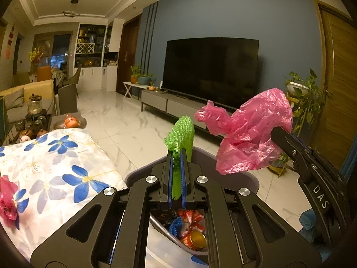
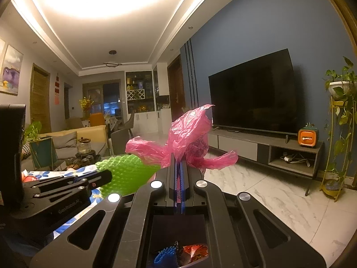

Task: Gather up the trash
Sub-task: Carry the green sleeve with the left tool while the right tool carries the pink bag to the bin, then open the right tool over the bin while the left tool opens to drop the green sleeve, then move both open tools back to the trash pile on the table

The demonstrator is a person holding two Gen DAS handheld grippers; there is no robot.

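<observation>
Left gripper (image 1: pixel 177 156) first: its blue-lined jaws are clamped on a strip of green foam netting (image 1: pixel 181 134), which runs down between the pads and fans out past the tips, standing upright. Directly under those jaws sits the grey trash bin (image 1: pixel 250 174), its rim just beyond the fingertips, and through the gap in the gripper frame you can see wrappers in red and blue and a gold lid (image 1: pixel 197 239) already lying inside.

Over to the right gripper (image 2: pixel 178 156): jaws pressed together on a crumpled pink plastic bag (image 2: pixel 187 134), pinched at its lower middle, with loose folds billowing up and out to both sides of the tips. From the left wrist view that bag hangs in the air above the bin's right rim, just beside the green netting; whether the two touch, I cannot tell.

Moving outward, the bench (image 1: pixel 51 163) with its blue-flower cloth lies to the left of the bin, its near corner right beside the bin's wall. Another pink scrap (image 1: pixel 7 198) rests on the bench's left edge. Beyond, white marble floor (image 1: pixel 125 125) runs to a grey TV cabinet (image 1: pixel 169 103) carrying a large dark television (image 1: pixel 212 69) against the blue wall.
</observation>
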